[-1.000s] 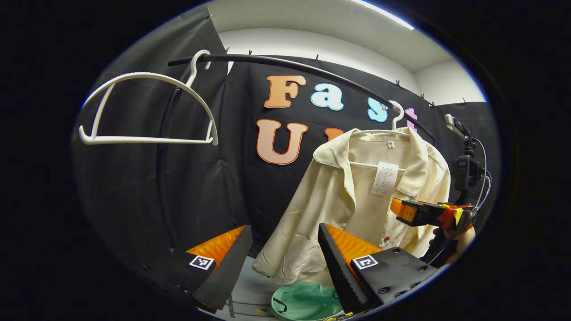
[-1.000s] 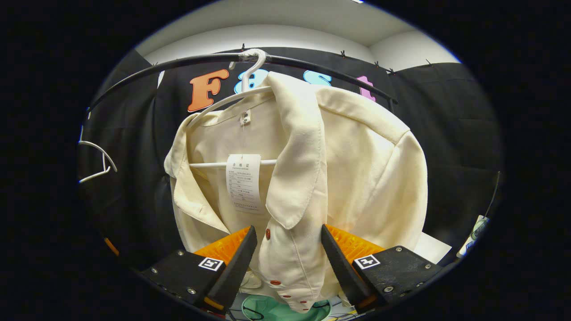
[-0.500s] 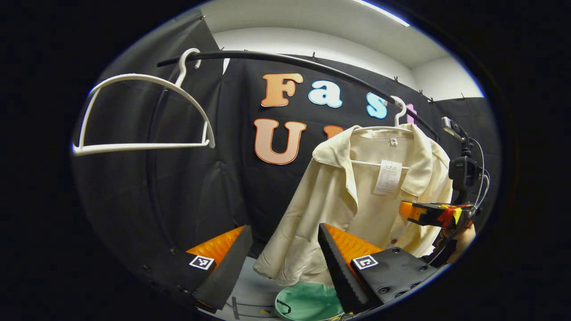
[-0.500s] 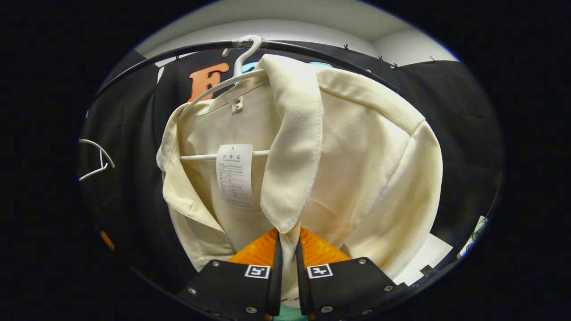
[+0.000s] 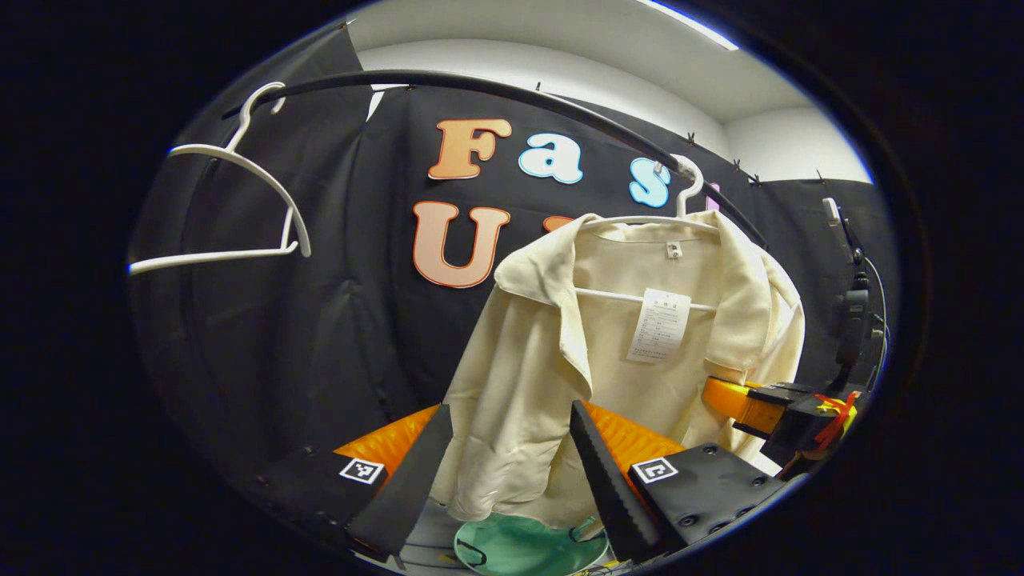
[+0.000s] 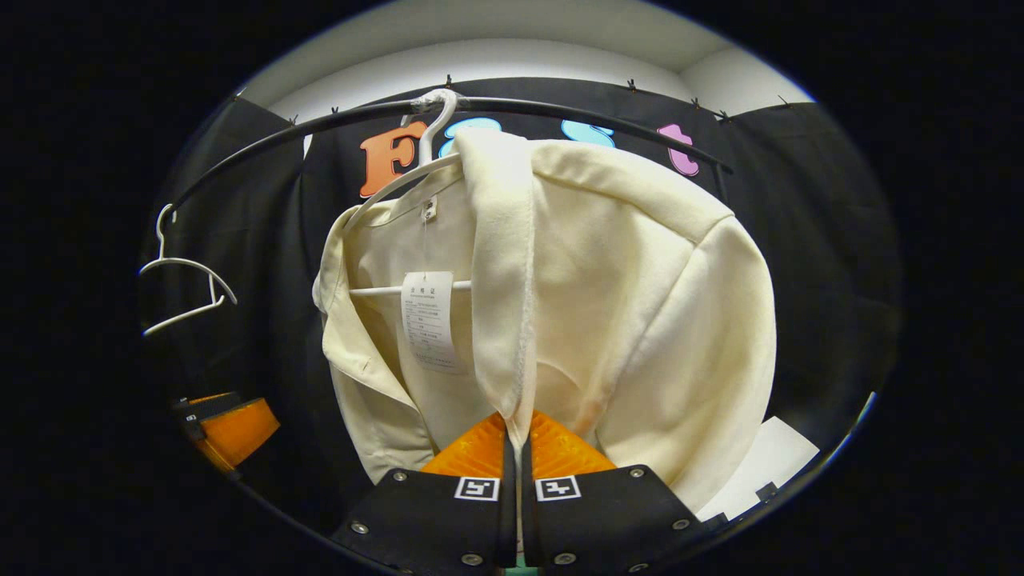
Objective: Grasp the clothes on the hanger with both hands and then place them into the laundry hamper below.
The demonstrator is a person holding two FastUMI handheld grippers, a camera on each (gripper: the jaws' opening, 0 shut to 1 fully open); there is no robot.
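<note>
A cream shirt [image 5: 560,352] [image 6: 640,304] hangs open on a white hanger [image 5: 684,188] [image 6: 400,180] from a black rail [image 5: 496,88] [image 6: 560,104]. In the right gripper view my right gripper [image 6: 516,448] is shut on the shirt's front edge just under the collar tip. It also appears at the right of the left gripper view as the right gripper [image 5: 724,396], against the shirt's front. My left gripper [image 5: 508,460] is open, and the shirt's left sleeve hangs between its fingers. A green hamper [image 5: 528,544] sits below the shirt.
An empty white hanger [image 5: 240,200] [image 6: 188,276] hangs on the rail to the left. The left gripper [image 6: 228,428] appears low at the left of the right gripper view. A white sheet [image 6: 760,464] lies low behind the shirt.
The right gripper closed on the shirt's front edge and pulled it taut. The left gripper moved right toward the shirt, so the sleeve now hangs between its open fingers.
</note>
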